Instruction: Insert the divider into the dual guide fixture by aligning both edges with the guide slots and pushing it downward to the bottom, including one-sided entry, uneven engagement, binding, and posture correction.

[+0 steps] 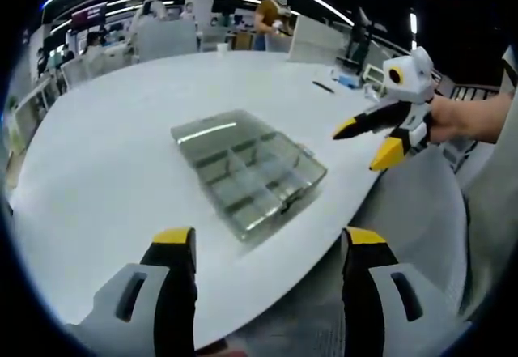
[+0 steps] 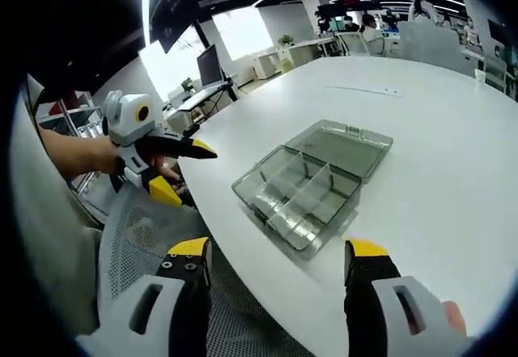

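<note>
A big white table [image 1: 121,163] with a round edge sits in a large office. Long strip lights run across the dark ceiling. There are more desks, chairs and screens far back, and a person [image 1: 271,17] stands behind the table in the left gripper view. Some small things [image 1: 344,82] lie at the far side of the table; they are too small to name. A grey mesh chair [image 2: 154,244] is just under the table edge in the right gripper view.

The box [image 1: 247,171] lies flat on the table, near the edge. It is made of clear, smoky plastic. Its lid [image 2: 340,145] is swung open and lies flat beside the tray, joined to it. The tray is split by thin clear walls into small rooms. One long divider [image 2: 306,197] runs down the middle in the right gripper view. I cannot tell if any wall is loose or only part way in.

The left gripper [image 1: 263,248] is close to the box, with its yellow-tipped jaws wide apart and holding nothing. It also shows in the right gripper view, off the table edge. The right gripper [image 2: 279,256] is also spread wide and holds nothing. In the left gripper view it hangs in the air by the table edge, held by a hand [image 1: 449,118], apart from the box.
</note>
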The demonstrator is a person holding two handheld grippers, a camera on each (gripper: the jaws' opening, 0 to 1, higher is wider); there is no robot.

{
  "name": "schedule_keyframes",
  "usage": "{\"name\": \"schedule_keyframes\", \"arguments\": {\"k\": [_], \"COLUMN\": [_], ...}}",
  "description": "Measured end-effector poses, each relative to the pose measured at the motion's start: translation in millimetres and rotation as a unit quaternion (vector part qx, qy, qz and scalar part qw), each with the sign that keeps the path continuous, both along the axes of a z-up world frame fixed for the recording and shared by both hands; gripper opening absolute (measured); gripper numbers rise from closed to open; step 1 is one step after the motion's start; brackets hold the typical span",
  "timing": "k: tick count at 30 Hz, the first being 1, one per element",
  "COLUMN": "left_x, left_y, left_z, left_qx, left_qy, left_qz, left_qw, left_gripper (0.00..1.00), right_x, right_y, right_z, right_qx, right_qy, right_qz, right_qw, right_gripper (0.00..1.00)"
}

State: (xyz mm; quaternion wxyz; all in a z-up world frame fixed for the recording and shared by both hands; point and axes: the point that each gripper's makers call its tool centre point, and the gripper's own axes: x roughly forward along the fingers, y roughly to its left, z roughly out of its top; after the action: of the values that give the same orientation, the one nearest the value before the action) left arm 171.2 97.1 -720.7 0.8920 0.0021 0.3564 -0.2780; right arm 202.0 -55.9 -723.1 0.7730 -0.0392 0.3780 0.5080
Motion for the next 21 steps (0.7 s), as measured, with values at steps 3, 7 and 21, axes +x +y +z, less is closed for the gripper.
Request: {"name": "schedule_keyframes", "arguments": {"k": [3, 7, 21], "left_x": [-0.3, -0.3, 3.0], "left_y": [0.0, -0.4, 0.2], "left_z": [-0.1, 0.3, 7.3], "left_qx": [0.0, -0.001, -0.001], "left_qy": [0.0, 0.0, -0.011], "left_qz": [0.002, 0.004, 0.02], "left_qw": [1.0, 1.0, 0.9997], "left_gripper": [0.72, 0.73, 0.77], "right_x": [-0.2, 0.2, 5.7], "right_y": [-0.9, -2.2, -6.3], "right_z": [0.9, 2.3, 9.9], "right_qx": [0.0, 0.001, 0.001], "right_qy": [-0.001, -0.004, -0.024], "right_qz": [-0.003, -0.008, -0.036], "right_qw": [1.0, 1.0, 0.9991], "right_gripper": [0.64, 0.65, 0.69]}}
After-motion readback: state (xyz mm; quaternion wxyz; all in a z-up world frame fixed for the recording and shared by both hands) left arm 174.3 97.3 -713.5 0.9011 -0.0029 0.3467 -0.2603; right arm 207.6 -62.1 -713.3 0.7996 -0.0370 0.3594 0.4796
